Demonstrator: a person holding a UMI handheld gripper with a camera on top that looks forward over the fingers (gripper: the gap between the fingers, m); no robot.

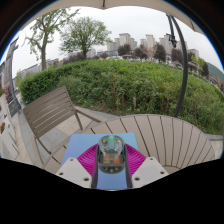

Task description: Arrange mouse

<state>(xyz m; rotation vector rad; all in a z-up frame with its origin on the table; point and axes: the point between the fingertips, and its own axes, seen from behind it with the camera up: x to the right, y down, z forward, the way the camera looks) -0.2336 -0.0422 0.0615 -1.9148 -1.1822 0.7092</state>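
A see-through computer mouse (111,152) with a green light at its top sits between my two fingers. My gripper (111,159) is shut on it: the pink pads (88,160) bend around it and press on both of its sides. The mouse is held over a light blue mat (84,143) that lies on a round slatted wooden table (172,138). I cannot tell whether the mouse touches the mat or hangs just above it. The mouse's underside is hidden.
A wooden chair (50,110) stands to the left of the table. A dark pole (184,62) rises beyond the table on the right. A green hedge (130,85), trees and far buildings lie behind.
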